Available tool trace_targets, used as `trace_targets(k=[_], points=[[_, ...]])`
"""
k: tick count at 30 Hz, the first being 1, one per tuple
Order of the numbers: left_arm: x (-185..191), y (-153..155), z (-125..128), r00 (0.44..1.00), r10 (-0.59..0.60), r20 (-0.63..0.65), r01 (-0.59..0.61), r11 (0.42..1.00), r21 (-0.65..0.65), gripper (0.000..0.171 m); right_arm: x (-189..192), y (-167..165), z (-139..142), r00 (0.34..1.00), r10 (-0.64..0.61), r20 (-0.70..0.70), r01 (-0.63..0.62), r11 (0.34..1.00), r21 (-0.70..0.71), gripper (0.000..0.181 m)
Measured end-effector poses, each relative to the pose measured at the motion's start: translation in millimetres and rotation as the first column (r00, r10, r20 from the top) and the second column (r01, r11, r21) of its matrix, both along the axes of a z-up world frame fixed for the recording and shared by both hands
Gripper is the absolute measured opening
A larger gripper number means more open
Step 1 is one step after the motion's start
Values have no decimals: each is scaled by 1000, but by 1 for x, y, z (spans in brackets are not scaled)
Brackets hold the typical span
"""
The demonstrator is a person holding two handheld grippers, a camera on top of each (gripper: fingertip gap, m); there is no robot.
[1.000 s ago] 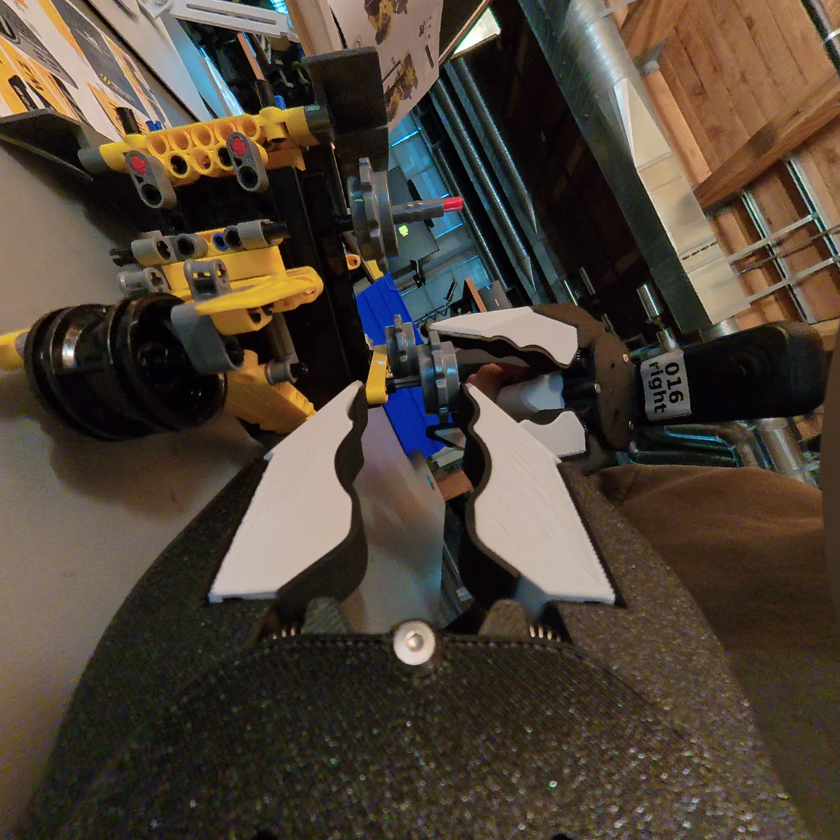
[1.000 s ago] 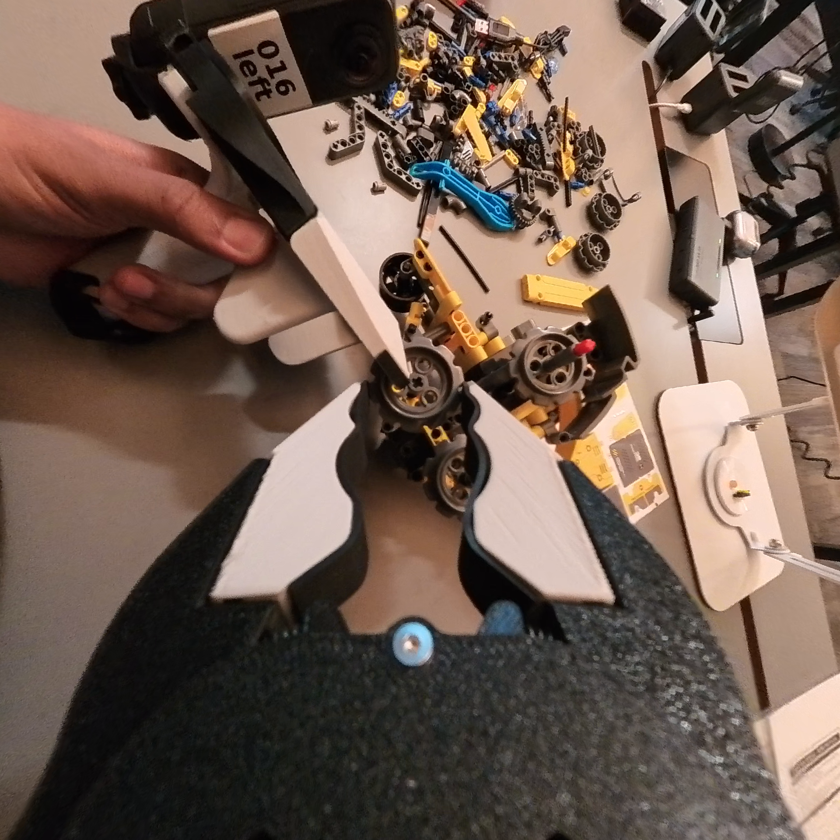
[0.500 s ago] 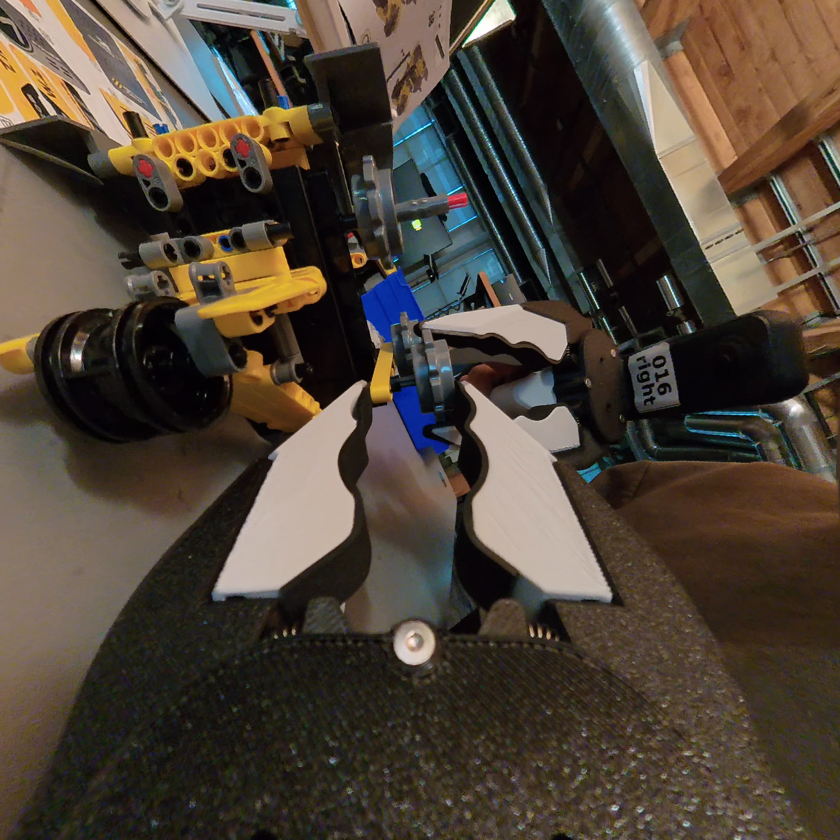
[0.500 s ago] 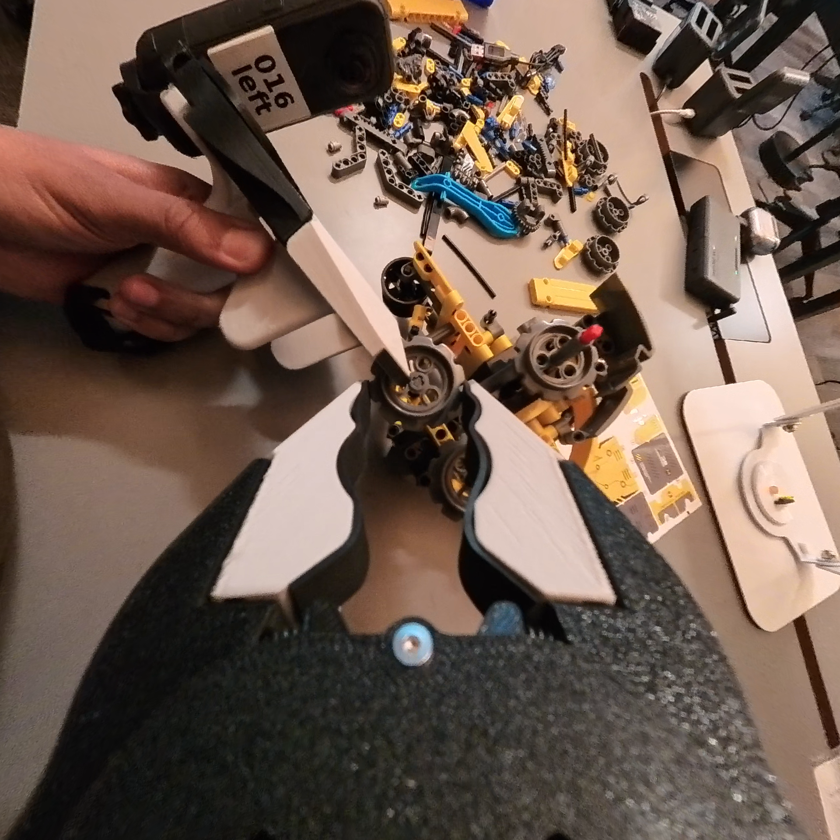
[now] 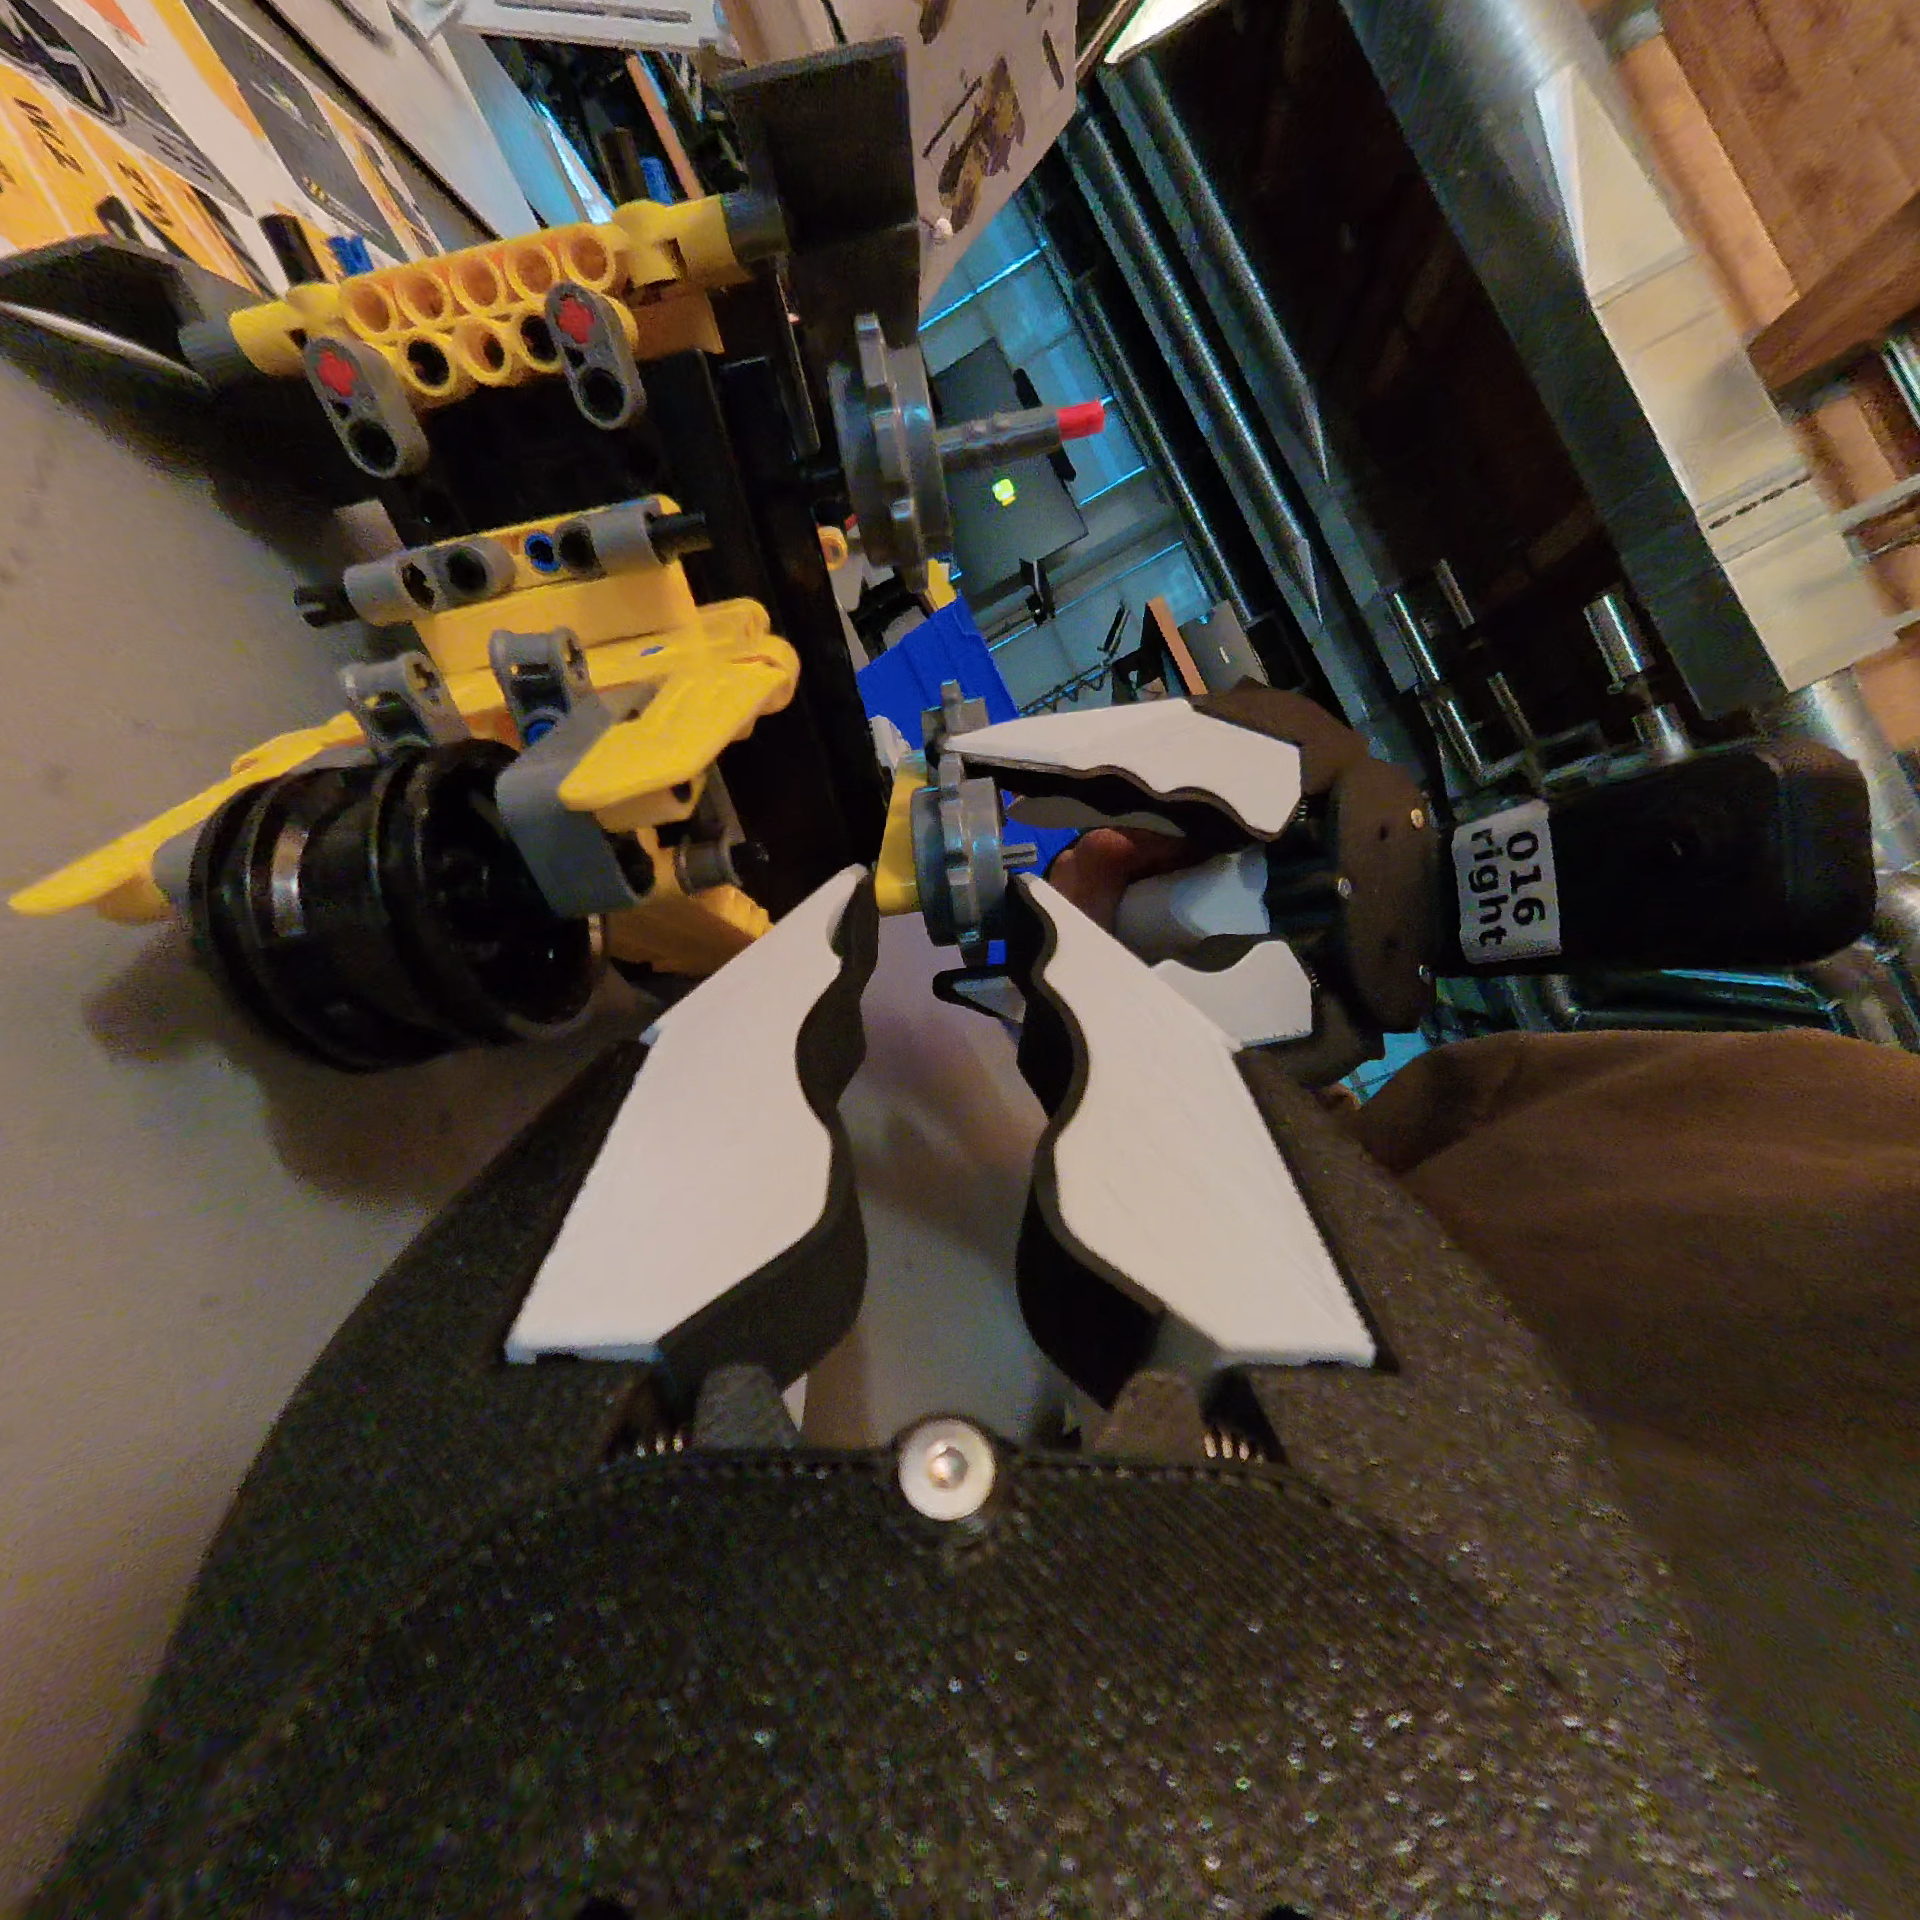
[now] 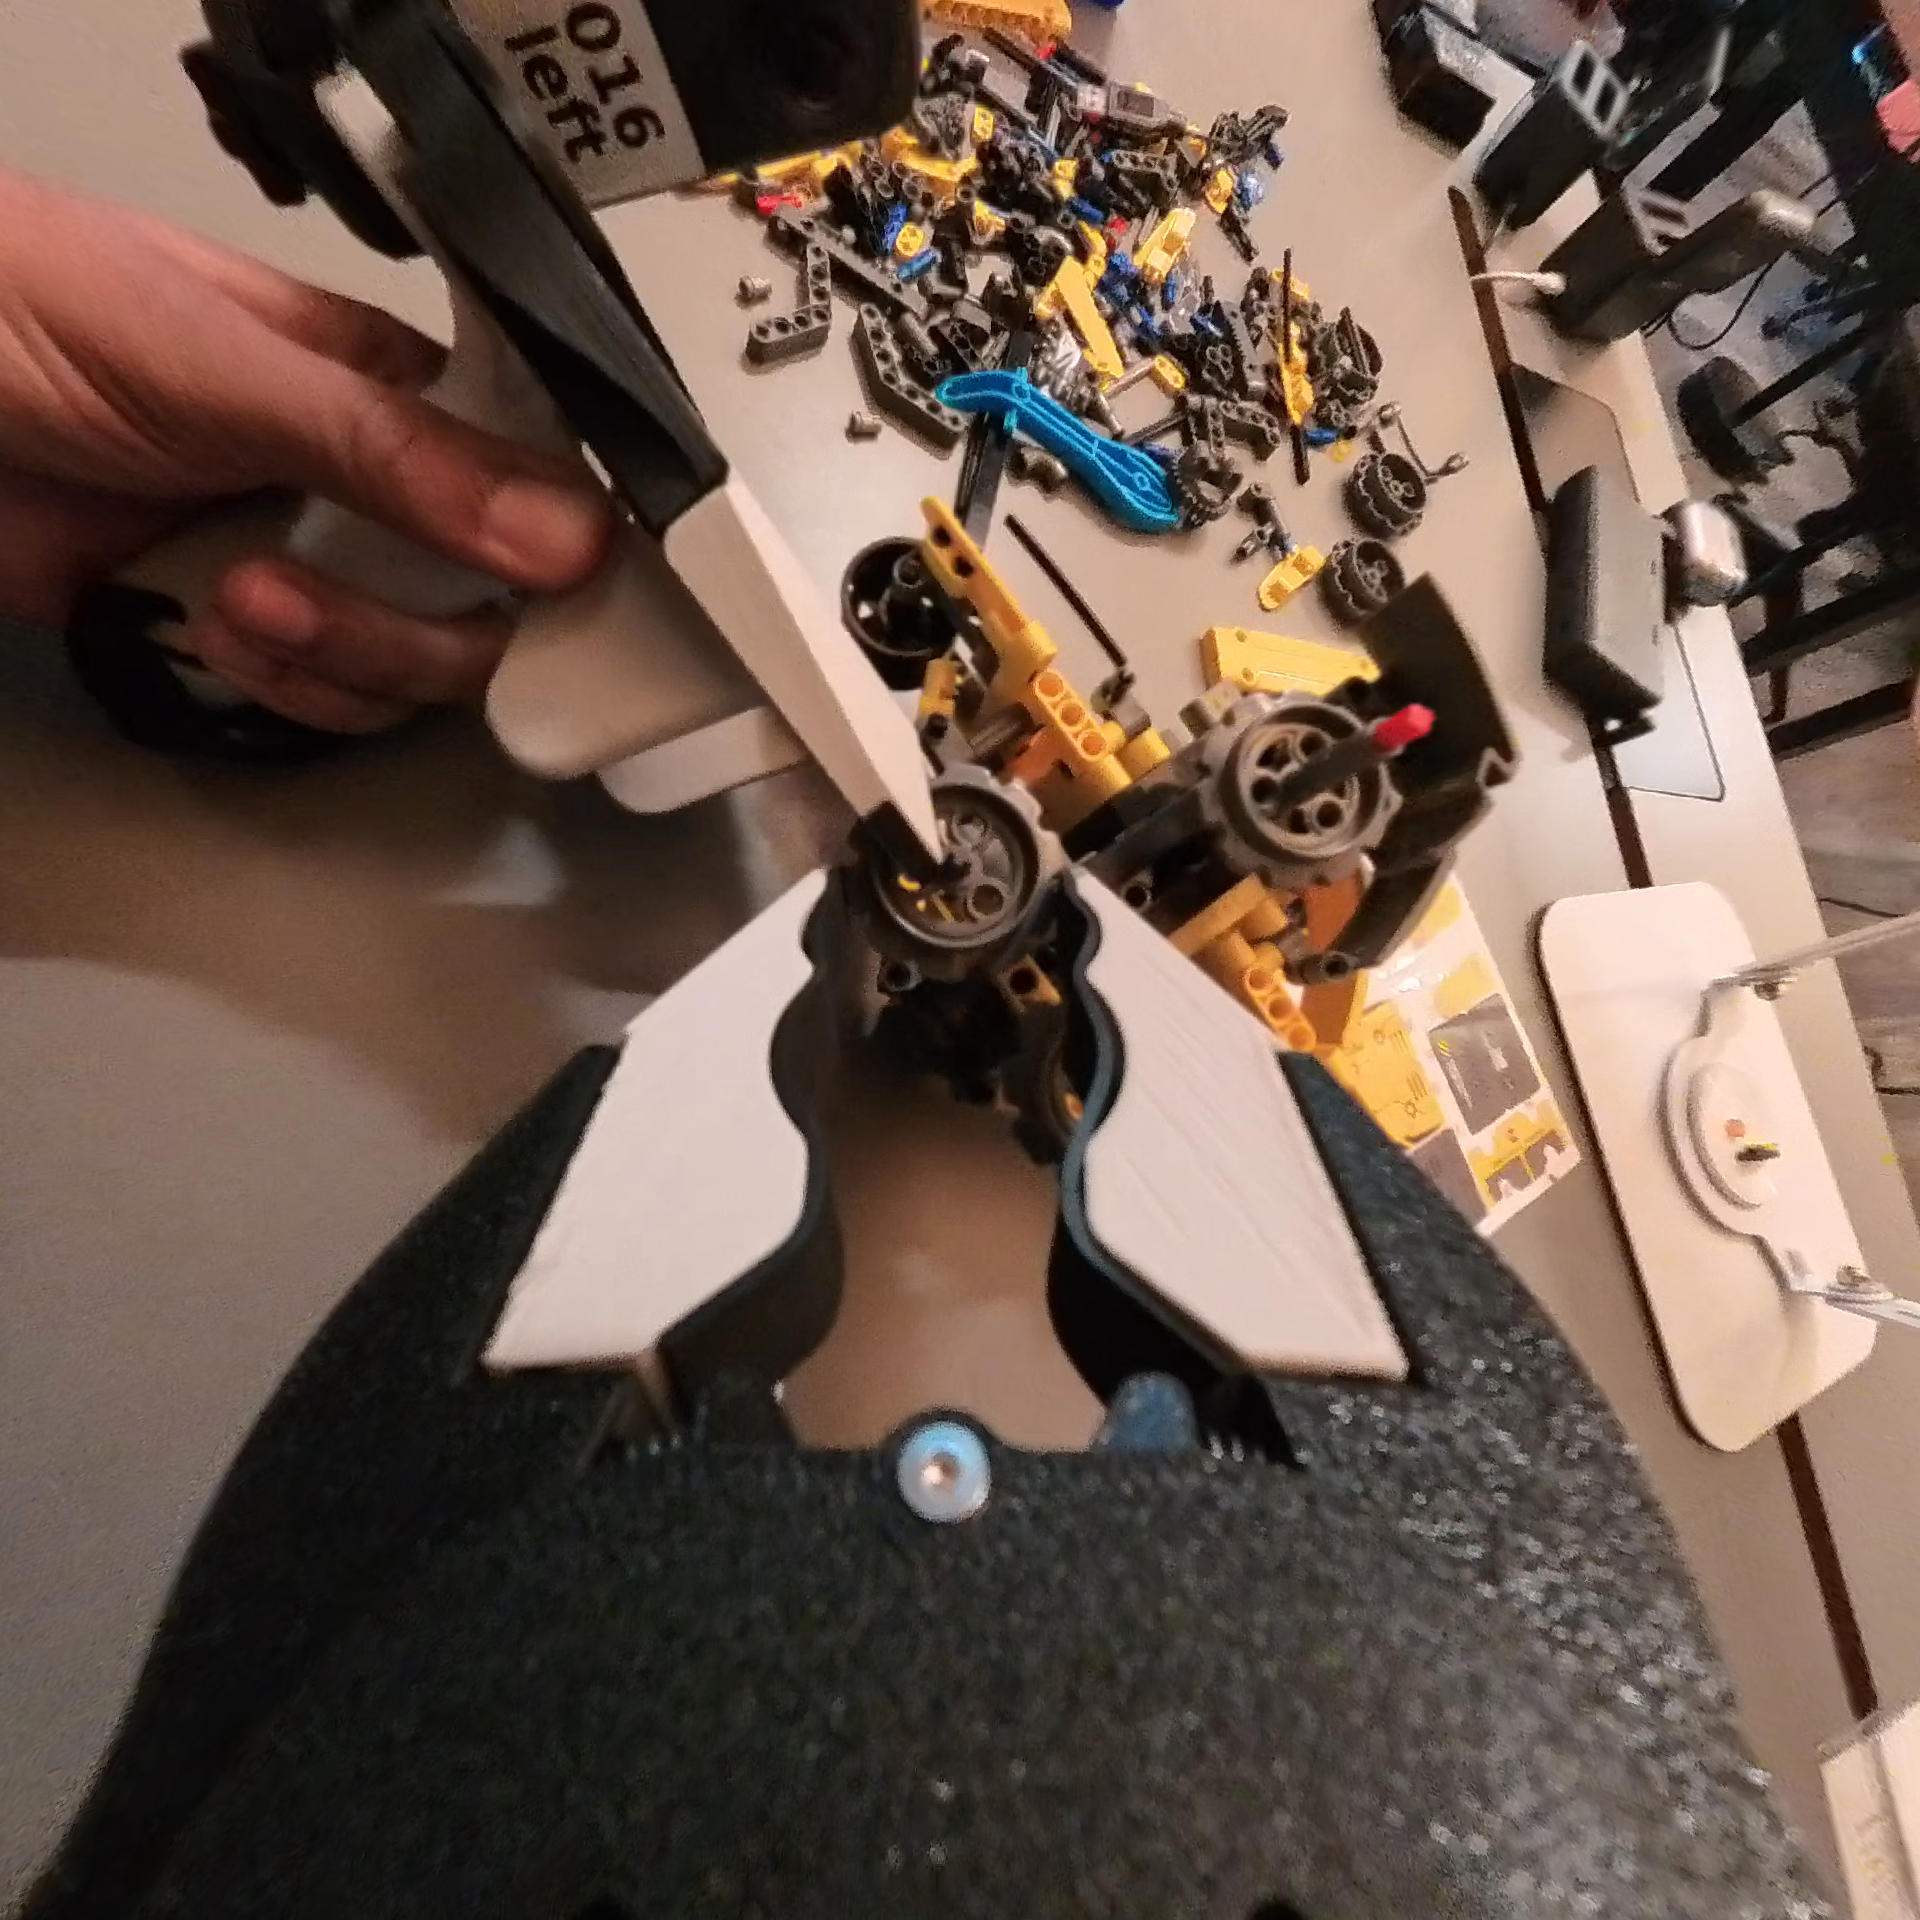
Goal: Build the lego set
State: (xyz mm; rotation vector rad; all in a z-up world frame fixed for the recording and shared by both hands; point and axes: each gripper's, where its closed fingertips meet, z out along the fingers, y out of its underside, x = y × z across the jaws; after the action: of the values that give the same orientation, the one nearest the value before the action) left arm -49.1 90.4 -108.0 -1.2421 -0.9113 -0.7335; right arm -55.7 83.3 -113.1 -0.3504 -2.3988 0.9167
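A yellow and black brick-built vehicle model lies on its side on the grey table. A grey sprocket wheel sits on an axle at its near end. My right gripper is shut on the sprocket's rim from both sides; in the left wrist view it reaches in from the right. My left gripper pinches the same sprocket across its faces, and one fingertip rests on the hub. A second sprocket with a red-tipped axle sits farther along the model.
A heap of loose parts, a blue curved piece and a yellow panel lie behind the model. A sticker sheet and a white board are to the right. A hand holds the left gripper. Left and right tips are no more than a few centimetres apart.
The left gripper's fingers have drawn closer together around the grey sprocket. The right gripper keeps its hold on it, and the right wrist view has come nearer the model.
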Motion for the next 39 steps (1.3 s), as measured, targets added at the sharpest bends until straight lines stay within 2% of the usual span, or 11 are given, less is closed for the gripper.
trace_targets(k=[12, 17, 20, 22, 23, 24, 26, 30, 37, 39], points=[[-1, 1, -1, 1000, -2, 12, 2, 1000, 12, 23, -1, 1, 0, 1000, -2, 28, 1, 1000, 27, 39], [1, 3, 2, 1000, -16, 19, 16, 999, 43, 24, 1, 4, 2, 999, -27, 36, 27, 1000, -9, 40], [2, 3, 4, 1000, -23, -1, 23, 999, 50, 25, 4, 8, 4, 999, -41, 11, 41, 999, 30, 39], [4, 2, 7, 999, -37, -9, 37, 996, 77, 32, 6, 10, 10, 998, -55, -6, 56, 998, 38, 41], [5, 2, 7, 999, -48, -3, 48, 995, 90, 44, 8, 9, 13, 998, -57, 4, 57, 998, 32, 43], [5, 3, 8, 998, -58, 4, 58, 994, 98, 52, 11, 8, 16, 998, -58, 30, 57, 998, 21, 46], [7, 2, 9, 997, -80, 10, 78, 990, 116, 56, 16, 4, 18, 993, -70, 100, 71, 997, -3, 49], [11, 2, 11, 995, -97, -14, 98, 988, 122, 52, 19, -2, 20, 975, -94, 199, 104, 994, -41, 49], [6, -2, 11, 994, -104, 43, 96, 983, 158, 43, 15, -5, 25, 963, -89, 255, 96, 995, -16, 25], [6, -2, 11, 993, -106, 50, 97, 982, 163, 42, 15, -5, 26, 959, -76, 272, 82, 997, -11, 24]])
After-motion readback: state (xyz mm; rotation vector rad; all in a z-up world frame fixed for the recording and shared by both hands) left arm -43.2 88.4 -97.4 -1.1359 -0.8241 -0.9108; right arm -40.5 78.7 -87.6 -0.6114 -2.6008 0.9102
